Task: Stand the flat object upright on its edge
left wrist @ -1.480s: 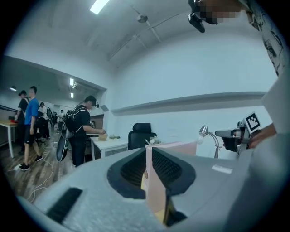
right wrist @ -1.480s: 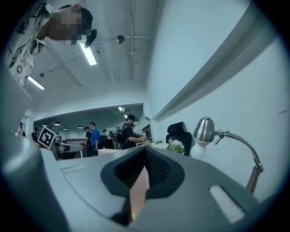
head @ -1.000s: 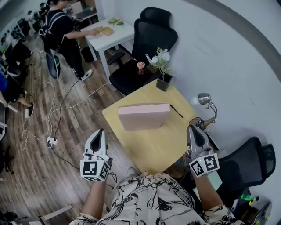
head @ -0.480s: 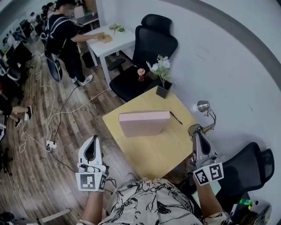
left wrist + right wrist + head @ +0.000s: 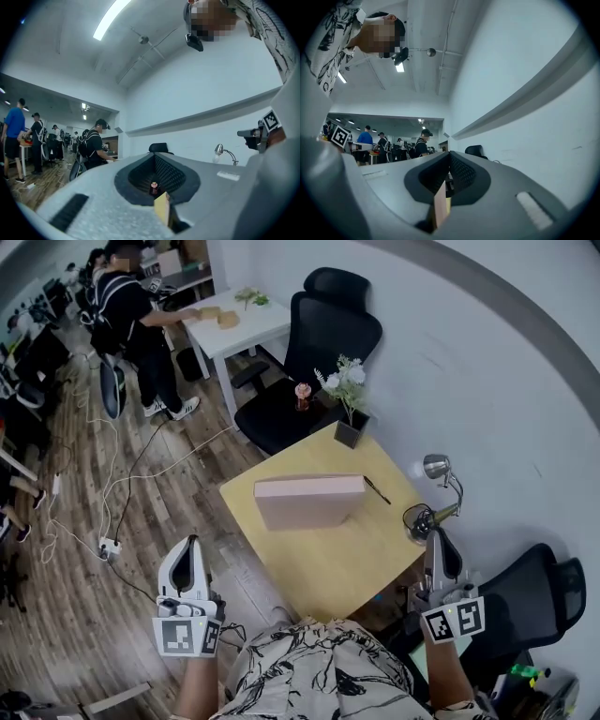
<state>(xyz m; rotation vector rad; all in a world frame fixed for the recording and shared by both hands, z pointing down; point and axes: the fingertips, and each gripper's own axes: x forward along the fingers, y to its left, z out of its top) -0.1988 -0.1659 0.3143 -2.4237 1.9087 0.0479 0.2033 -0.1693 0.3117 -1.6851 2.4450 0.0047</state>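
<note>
Both empty, jaws together — left hand-held gripper [image 5: 191, 546], right hand-held gripper [image 5: 439, 539]; pink box [image 5: 307, 503] upright.

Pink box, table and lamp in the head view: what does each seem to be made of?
Box: probably cardboard or a board cover, matte pale pink; its faces are flat and even, its edges crisp, with no shine.
Table: wood or wood-look laminate, light yellow with a smooth satin top; no grain can be made out.
Lamp: likely polished metal; its head shows bright glints.
</note>
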